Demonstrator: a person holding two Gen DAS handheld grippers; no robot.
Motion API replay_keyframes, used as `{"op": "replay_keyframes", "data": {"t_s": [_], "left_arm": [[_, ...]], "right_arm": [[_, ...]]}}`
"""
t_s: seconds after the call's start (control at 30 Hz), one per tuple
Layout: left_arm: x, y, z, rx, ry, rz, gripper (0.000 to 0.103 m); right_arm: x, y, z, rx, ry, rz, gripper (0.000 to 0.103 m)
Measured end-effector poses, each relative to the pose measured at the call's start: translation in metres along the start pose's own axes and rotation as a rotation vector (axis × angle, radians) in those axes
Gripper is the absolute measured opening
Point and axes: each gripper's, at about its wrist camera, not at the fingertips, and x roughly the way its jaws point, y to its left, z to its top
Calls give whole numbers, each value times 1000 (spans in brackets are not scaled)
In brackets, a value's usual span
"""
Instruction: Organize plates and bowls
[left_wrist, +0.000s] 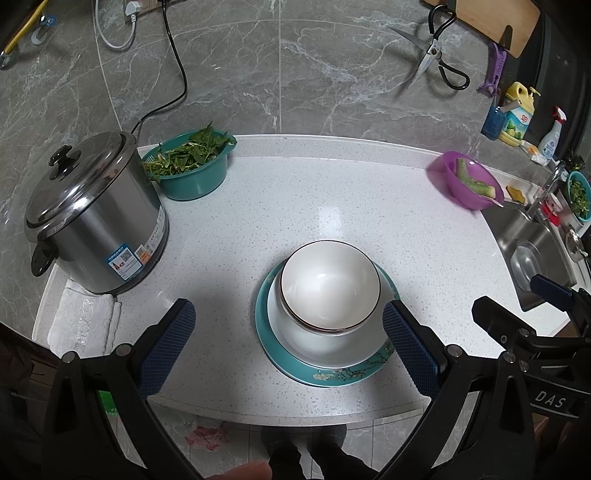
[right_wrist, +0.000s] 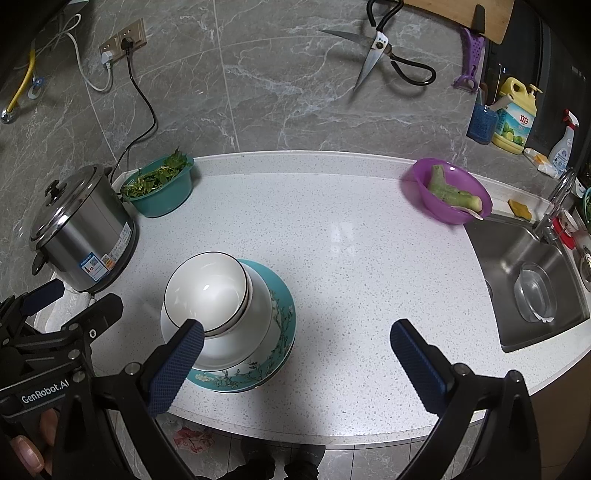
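One stack stands near the counter's front edge. A teal blossom-pattern plate (left_wrist: 332, 373) (right_wrist: 284, 314) is at the bottom, with a white deep dish (left_wrist: 332, 343) (right_wrist: 258, 299) on it. Dark-rimmed white bowls (left_wrist: 328, 284) (right_wrist: 207, 288) are nested on top. My left gripper (left_wrist: 288, 308) is open and empty, its fingers spread to either side of the stack's near half without touching it. My right gripper (right_wrist: 295, 328) is open too and sits to the right of the stack. Its left fingertip (right_wrist: 192, 332) hides part of the bowl's near side. Each view shows the other gripper's frame at its edge.
A steel rice cooker (left_wrist: 96, 218) stands on a white cloth (left_wrist: 85, 317) at the left, with a teal basin of greens (left_wrist: 192, 166) behind it. A purple bowl of vegetable pieces (right_wrist: 450, 192) sits at the back right beside the sink (right_wrist: 528, 273). Scissors (right_wrist: 376, 51) hang on the wall.
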Motion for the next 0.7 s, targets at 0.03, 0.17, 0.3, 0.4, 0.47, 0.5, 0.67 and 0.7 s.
{"op": "replay_keyframes", "data": {"t_s": [0.03, 0.17, 0.3, 0.4, 0.47, 0.5, 0.67, 0.7], "left_arm": [[0, 0, 0, 0, -1, -1, 103], [1, -1, 0, -1, 1, 0, 103], [1, -1, 0, -1, 1, 0, 103], [2, -1, 0, 0, 2, 2, 103], [2, -1, -1, 0, 1, 4, 103], [2, -1, -1, 1, 1, 4, 103], [2, -2, -2, -1, -3, 10, 103], [2, -2, -3, -1, -3, 9, 103]], "right_arm": [[0, 1, -1, 0, 0, -1, 103], [0, 0, 0, 0, 1, 1, 103], [0, -1, 1, -1, 1, 1, 103], [0, -1, 1, -1, 1, 1, 103], [0, -1, 1, -2, 1, 1, 103], [0, -1, 1, -2, 1, 1, 103], [2, -2, 2, -4, 3, 2, 103], [2, -2, 2, -4, 2, 2, 103]]}}
